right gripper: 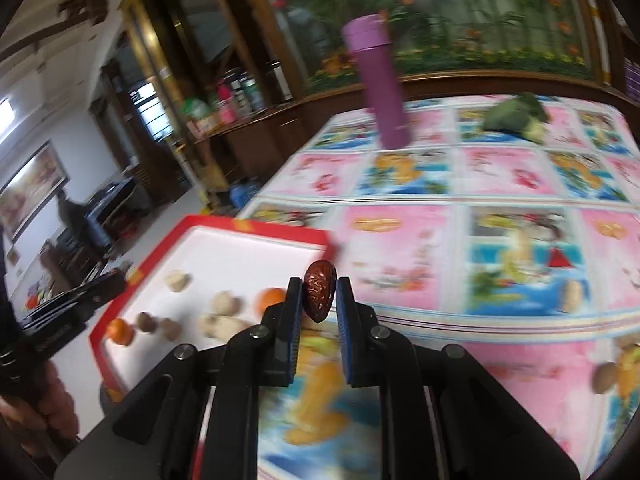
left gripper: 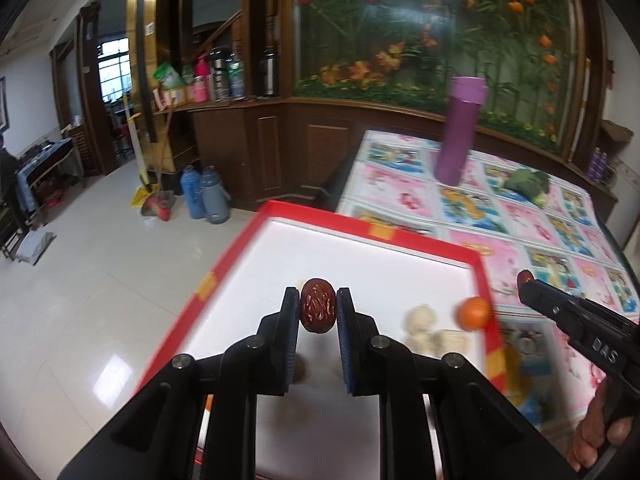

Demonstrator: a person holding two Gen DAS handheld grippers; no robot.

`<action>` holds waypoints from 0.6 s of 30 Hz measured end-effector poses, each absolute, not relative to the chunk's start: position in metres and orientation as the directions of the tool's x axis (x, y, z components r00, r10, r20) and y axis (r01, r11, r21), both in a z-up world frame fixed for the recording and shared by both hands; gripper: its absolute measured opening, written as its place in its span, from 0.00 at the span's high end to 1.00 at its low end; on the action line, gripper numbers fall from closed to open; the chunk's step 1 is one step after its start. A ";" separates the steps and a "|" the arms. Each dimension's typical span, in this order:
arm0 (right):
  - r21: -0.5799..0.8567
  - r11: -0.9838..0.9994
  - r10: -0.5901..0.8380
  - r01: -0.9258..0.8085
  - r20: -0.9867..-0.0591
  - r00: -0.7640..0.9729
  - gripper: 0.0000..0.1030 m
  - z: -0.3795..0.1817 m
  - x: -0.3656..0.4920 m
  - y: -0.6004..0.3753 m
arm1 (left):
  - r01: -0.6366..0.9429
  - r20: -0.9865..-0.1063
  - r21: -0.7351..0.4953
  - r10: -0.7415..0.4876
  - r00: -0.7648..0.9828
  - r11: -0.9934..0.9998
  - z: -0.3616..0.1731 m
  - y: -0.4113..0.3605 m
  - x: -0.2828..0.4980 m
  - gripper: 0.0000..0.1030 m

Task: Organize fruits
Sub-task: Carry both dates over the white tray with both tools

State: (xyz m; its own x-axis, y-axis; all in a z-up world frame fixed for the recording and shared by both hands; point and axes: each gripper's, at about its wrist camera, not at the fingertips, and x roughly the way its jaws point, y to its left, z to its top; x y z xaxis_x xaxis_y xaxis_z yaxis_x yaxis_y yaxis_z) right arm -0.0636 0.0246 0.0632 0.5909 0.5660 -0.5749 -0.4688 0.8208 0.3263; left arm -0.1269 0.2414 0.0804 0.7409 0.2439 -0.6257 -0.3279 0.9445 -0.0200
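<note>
My left gripper (left gripper: 318,306) is shut on a wrinkled red date (left gripper: 318,305) and holds it above the white inside of the red-rimmed tray (left gripper: 360,226). My right gripper (right gripper: 318,296) is shut on a second red date (right gripper: 318,292), held over the tablecloth just right of the tray (right gripper: 256,226). In the left wrist view the right gripper (left gripper: 528,282) shows at the right with its date (left gripper: 525,278) at the tip. An orange (left gripper: 473,313) and pale lumpy fruits (left gripper: 420,322) lie in the tray. In the right wrist view the tray holds two oranges (right gripper: 120,331) (right gripper: 271,296) and several pale and brown fruits (right gripper: 226,302).
A purple bottle (left gripper: 460,130) (right gripper: 378,80) stands on the patterned tablecloth (right gripper: 500,184). A broccoli head (left gripper: 528,184) (right gripper: 516,116) lies behind it. Two loose nuts (right gripper: 573,296) (right gripper: 605,376) lie on the cloth at the right. The tray overhangs the table's left edge above the tiled floor (left gripper: 100,272).
</note>
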 end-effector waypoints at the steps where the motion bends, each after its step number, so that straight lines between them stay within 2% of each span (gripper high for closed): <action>1: 0.325 0.813 0.575 -0.483 -0.578 0.579 0.82 0.064 -0.064 0.033 | -0.338 -0.629 -0.022 0.249 0.737 0.941 0.079 0.247 -0.125 0.84; 11: 0.329 0.738 0.627 -0.590 -0.657 0.418 0.82 0.057 -0.052 0.129 | -0.401 -0.670 -0.004 0.295 0.681 0.916 0.062 0.291 -0.116 0.84; 18: 0.290 0.718 0.612 -0.633 -0.696 0.375 0.82 0.047 -0.050 0.173 | -0.398 -0.706 0.009 0.288 0.647 0.917 0.052 0.306 -0.107 0.84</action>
